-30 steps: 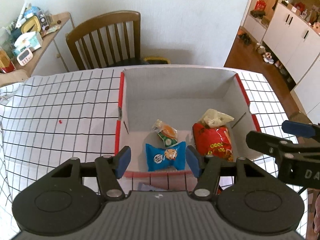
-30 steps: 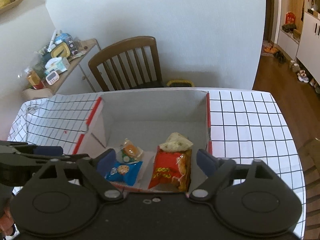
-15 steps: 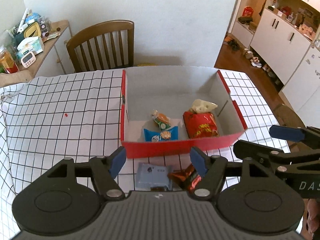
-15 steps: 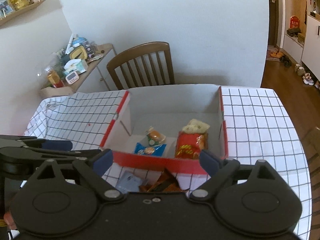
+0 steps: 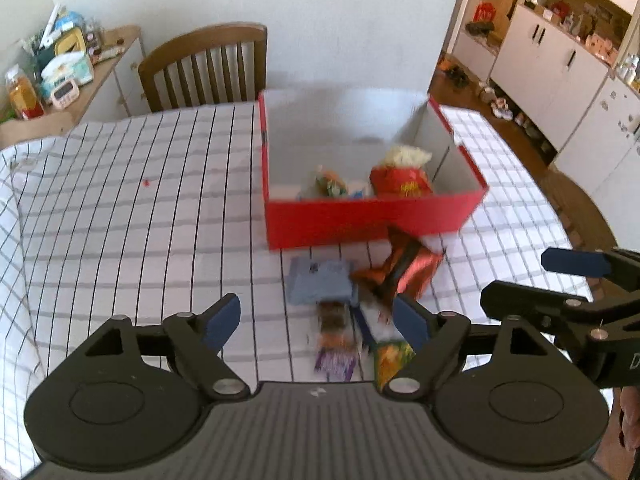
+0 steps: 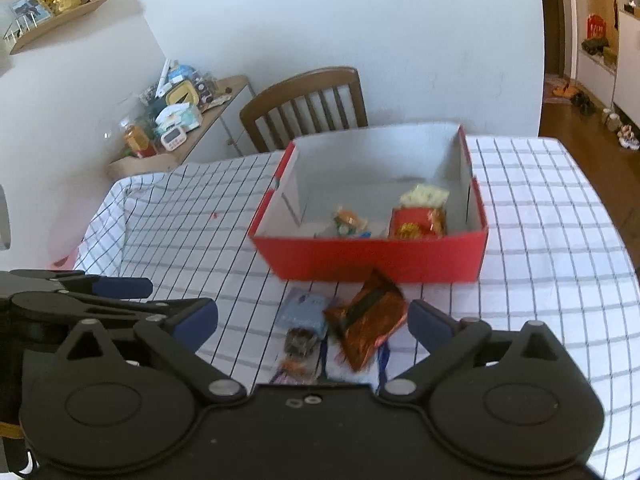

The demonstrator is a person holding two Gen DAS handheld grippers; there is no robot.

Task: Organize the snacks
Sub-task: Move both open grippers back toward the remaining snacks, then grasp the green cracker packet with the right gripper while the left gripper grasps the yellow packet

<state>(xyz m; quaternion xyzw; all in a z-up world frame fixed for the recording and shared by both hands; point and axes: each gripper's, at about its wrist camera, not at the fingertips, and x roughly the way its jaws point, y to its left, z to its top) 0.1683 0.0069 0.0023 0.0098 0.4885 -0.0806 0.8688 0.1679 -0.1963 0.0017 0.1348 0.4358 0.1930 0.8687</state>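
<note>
Black left claw [image 5: 316,320], blue fingertip pads [image 5: 222,318], silver screws, ribbed grey housing

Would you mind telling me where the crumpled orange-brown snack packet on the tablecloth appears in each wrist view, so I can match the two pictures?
Left wrist view: the orange-brown packet lies right of centre, just in front of the red box, beside the light blue packet.
Right wrist view: the same packet lies low at centre, between the open fingers.
Shared landmark: the red box.
</note>
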